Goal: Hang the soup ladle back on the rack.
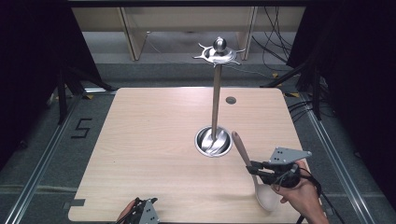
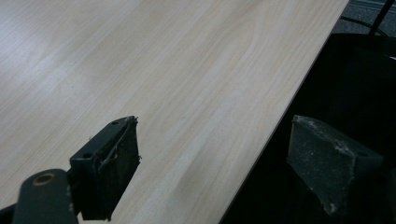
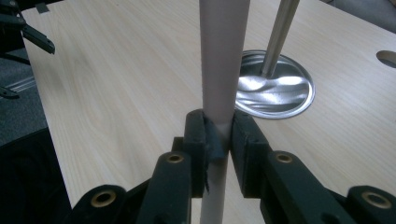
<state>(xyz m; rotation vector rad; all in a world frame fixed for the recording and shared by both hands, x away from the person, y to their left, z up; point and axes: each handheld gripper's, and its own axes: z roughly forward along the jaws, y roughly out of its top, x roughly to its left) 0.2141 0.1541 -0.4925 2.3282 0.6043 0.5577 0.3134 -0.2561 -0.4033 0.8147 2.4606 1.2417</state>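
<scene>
Spoon (image 1: 261, 189), pale, wood or plastic, long-handled: clamped at mid-handle by the right gripper (image 1: 256, 169), bowl toward the desk's near edge, handle tip pointing toward the stand's base. Likely light and stiff; the smooth round handle (image 3: 223, 56) may swivel in the grip, so the hold is best kept where it is, near the middle, for balance.

Desk (image 1: 154, 140): light wood grain, cable hole at the far right.

Utensil stand (image 1: 216, 93): steel pole rising from a round dished base (image 3: 280, 91), a ring of hooks under a ball knob at the top; just beside the spoon.

Right gripper: fingers (image 3: 198, 135) pressed together on the spoon handle.

Left gripper (image 2: 212, 172): fingers (image 2: 112, 163) well apart, nothing between them, over the desk's near edge.
</scene>
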